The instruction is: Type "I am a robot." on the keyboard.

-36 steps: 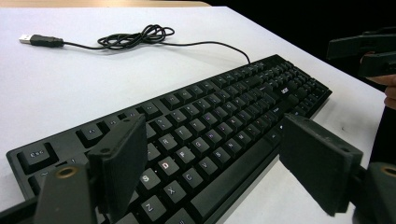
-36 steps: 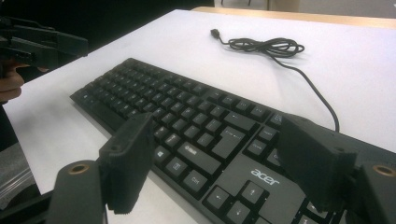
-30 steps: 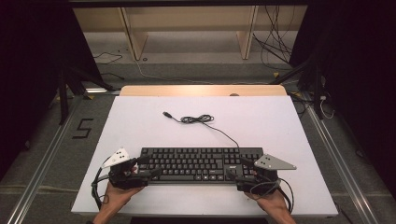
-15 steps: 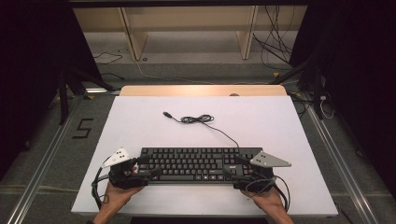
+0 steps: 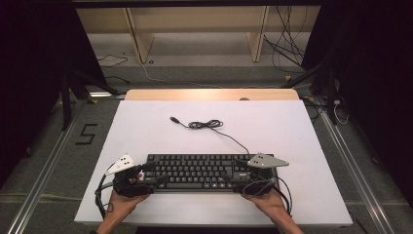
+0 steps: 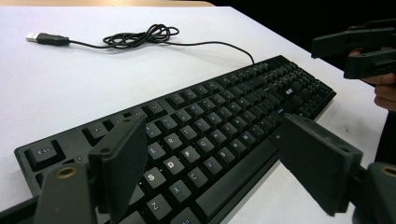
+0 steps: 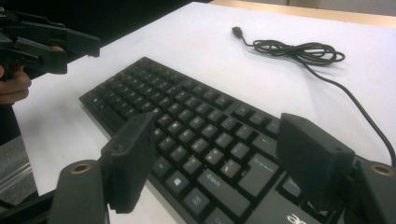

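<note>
White surface [image 5: 146, 126] carries the black keyboard [image 5: 204, 171] low in the frame's centre; rigid, light, best gripped at both ends. Left hand-held gripper [image 6: 210, 163] and right hand-held gripper [image 7: 219, 161] gape wide above it.

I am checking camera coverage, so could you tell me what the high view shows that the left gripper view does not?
High view alone: the whole white table, the wooden shelving behind it, the floor, and the person's left hand. Left gripper view alone: legible key letters, and its own open jaws spread over the keyboard's left end. Both share the black keyboard, its coiled cable with the USB plug, and the right gripper.
</note>
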`<state>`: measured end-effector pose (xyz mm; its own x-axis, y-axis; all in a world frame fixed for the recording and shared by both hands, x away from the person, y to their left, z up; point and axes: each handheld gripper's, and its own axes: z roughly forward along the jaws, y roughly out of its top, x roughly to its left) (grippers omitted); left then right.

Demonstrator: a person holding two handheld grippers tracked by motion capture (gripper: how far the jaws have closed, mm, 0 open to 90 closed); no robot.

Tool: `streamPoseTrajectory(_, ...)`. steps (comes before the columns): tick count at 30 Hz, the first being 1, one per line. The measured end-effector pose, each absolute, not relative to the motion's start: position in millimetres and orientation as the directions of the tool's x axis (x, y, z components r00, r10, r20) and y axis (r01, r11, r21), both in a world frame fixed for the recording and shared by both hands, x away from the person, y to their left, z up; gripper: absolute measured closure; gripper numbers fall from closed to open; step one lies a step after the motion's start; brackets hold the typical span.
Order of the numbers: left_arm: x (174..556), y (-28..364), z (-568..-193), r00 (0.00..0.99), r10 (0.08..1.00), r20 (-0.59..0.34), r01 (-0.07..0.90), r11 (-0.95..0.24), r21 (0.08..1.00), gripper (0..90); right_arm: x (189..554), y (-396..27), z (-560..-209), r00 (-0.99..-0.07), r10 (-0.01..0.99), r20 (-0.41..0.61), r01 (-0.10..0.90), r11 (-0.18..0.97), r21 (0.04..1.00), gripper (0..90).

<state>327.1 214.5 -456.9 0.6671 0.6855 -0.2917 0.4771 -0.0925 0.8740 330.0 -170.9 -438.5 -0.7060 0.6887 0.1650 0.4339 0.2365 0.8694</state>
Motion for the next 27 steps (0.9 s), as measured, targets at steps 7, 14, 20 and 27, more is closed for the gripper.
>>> streamPoseTrajectory(7,327,215,-457,0.664,0.688,-0.294,0.479,-0.090,0.873,23.2,335,-163,-438,-0.712,0.683,0.166,0.434,0.242,0.868,30.4)
streamPoseTrajectory(14,327,215,-457,0.665,0.688,-0.291,0.479,-0.093,0.873,23.2,339,-157,-437,-0.718,0.676,0.166,0.431,0.245,0.868,30.7)
streamPoseTrajectory(20,327,215,-457,0.663,0.689,-0.294,0.480,-0.089,0.873,23.1,343,-150,-436,-0.726,0.666,0.168,0.431,0.252,0.866,30.6)
streamPoseTrajectory(27,327,216,-457,0.663,0.689,-0.293,0.479,-0.090,0.873,23.1,347,-140,-436,-0.738,0.653,0.168,0.430,0.264,0.863,30.3)
